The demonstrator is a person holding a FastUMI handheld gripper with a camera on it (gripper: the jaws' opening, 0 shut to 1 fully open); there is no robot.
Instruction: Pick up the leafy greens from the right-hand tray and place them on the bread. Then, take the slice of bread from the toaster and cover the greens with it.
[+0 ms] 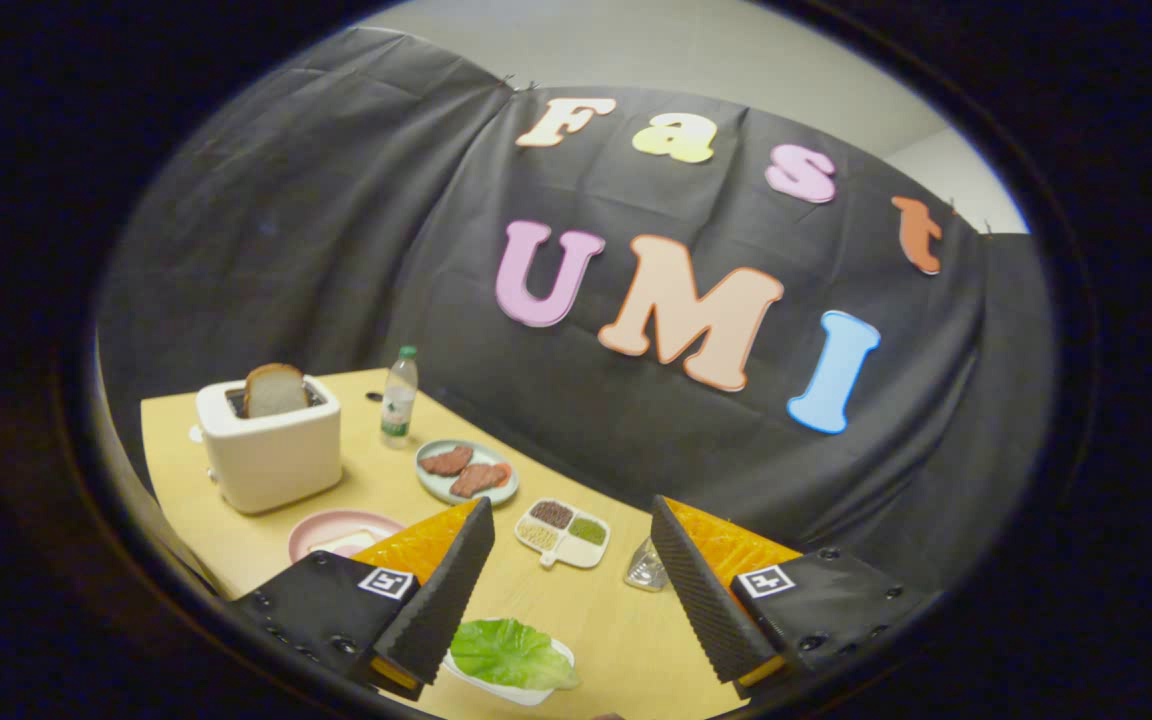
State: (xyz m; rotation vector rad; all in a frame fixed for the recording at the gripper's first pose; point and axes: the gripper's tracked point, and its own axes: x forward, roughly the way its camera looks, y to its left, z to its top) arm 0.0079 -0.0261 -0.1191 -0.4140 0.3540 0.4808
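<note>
Table point(626, 640): greens point(511, 652) under parted tongs point(571, 530)

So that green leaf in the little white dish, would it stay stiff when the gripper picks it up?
Probably not. The leaf looks thin and crinkled, so it would likely flop and weigh almost nothing. It lies loose in the dish, so a push may just slide it. The gripper is open above it.

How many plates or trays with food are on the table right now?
4. A white tray of greens lies between the open fingers; a pink plate sits before the toaster; a divided dish and a meat plate lie beyond. More may be hidden.
</note>
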